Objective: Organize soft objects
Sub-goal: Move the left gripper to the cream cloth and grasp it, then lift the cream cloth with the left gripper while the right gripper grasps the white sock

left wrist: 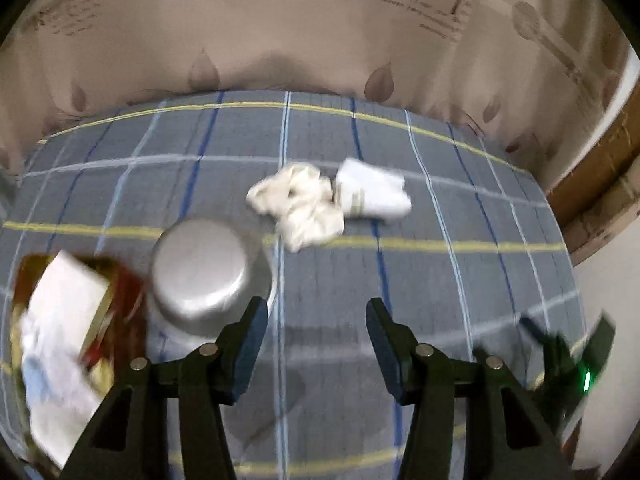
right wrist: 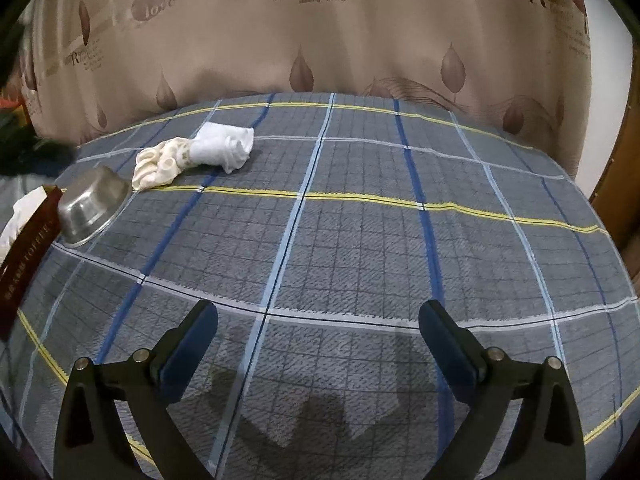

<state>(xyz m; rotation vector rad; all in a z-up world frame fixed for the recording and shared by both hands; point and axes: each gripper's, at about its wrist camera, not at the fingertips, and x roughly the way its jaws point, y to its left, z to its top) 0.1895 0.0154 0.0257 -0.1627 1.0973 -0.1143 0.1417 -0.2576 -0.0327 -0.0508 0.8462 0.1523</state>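
Socks loose on plaid bedspread, both claws empty

Bedspread (right wrist: 360, 240) in grey-blue plaid fills both views, a leaf-print curtain (right wrist: 320, 40) hanging behind it. At its left side a dark red box (right wrist: 24, 256) holds white cloth (left wrist: 60, 344), and an upturned steel bowl (left wrist: 204, 268) sits just beside the box. Beyond the bowl, a cream sock bundle (left wrist: 300, 208) touches a white rolled sock (left wrist: 372, 192). Left claw (left wrist: 316, 336) and right claw (right wrist: 320, 340) are both spread wide, gripping nothing, above the bedspread.
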